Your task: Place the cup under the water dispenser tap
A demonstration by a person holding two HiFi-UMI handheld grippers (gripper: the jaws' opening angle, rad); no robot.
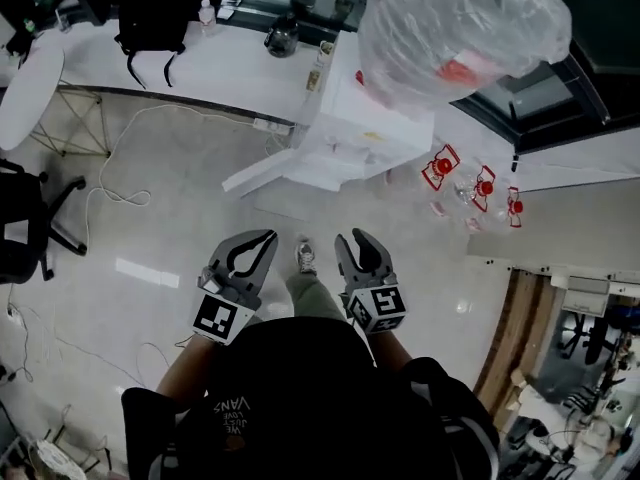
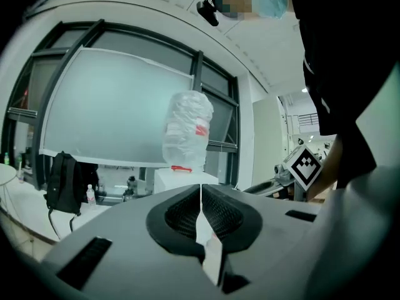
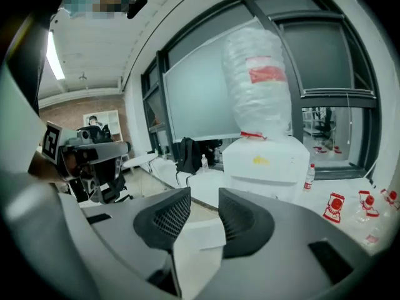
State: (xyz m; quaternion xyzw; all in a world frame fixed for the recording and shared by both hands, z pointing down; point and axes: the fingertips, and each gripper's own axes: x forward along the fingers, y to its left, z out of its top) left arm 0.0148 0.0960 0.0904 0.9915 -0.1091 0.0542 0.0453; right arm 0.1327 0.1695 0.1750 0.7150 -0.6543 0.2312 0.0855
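The left gripper point(image 1: 258, 243) is held with jaws pressed together on nothing and the right gripper point(image 1: 352, 240) with jaws parted and empty, while the white box-shaped water dispenser point(image 1: 352, 133), topped by a clear plastic-wrapped bottle point(image 1: 450, 28), is seen well ahead of both.

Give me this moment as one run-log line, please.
left gripper: shut, empty | right gripper: open, empty | water dispenser: ahead | cup: not in view
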